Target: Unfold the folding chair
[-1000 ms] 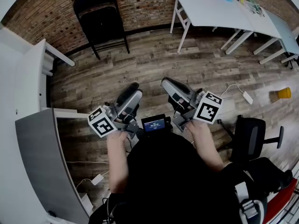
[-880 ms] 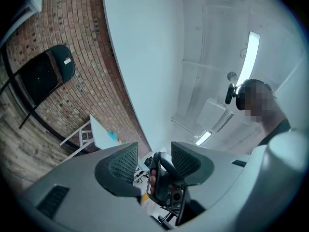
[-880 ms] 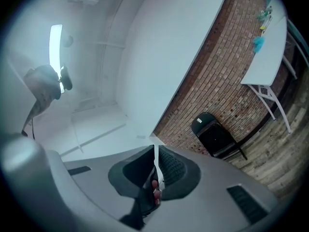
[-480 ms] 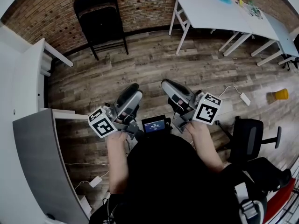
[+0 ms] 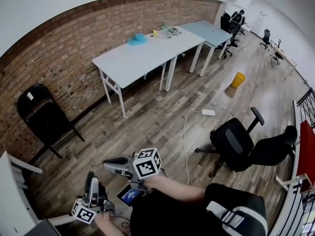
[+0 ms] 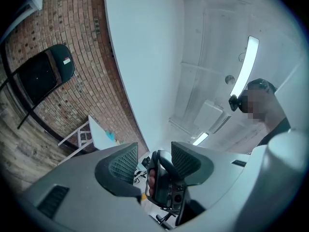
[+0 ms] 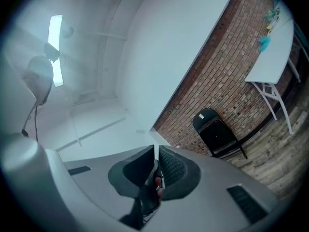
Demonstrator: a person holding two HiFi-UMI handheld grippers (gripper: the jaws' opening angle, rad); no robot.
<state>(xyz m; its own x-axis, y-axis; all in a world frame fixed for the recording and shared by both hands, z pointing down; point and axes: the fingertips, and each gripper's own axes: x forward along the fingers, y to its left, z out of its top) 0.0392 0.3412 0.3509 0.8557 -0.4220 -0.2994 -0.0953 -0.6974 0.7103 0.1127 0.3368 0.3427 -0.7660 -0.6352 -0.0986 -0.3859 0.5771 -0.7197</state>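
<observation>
The folding chair [image 5: 45, 118] is seen folded flat, stood upright and leant against the brick wall [image 5: 74, 48] at the left of the head view, well apart from both tools. A small pale label is carried near the top of its black backrest.

The left gripper [image 5: 90, 178] is held low at the bottom left of the head view, with the left marker cube [image 5: 82, 212] nearest the person. In the left gripper view its jaws are shown spread apart and nothing is pinched. A dark object with a fingertip on it is framed in the gap, possibly the handle of the other tool, though this cannot be settled from so close and distorted a view.

The right gripper [image 5: 107, 162] is held just beside it and a little higher in the frame, the right marker cube [image 5: 147, 162] being turned upward. In the right gripper view its jaws are shown pressed together on nothing. The folded chair is caught in both gripper views, far beyond the jaws.

A small lit screen [image 5: 130, 195] is seen between the person's hands. A row of white tables [image 5: 147, 53] is set along the wall to the right of the chair. A black office chair [image 5: 235, 142] is stood on the wooden floor [image 5: 162, 112], with a white cable adapter [image 5: 206, 112] near it and a yellow bin [image 5: 238, 79] further off.
</observation>
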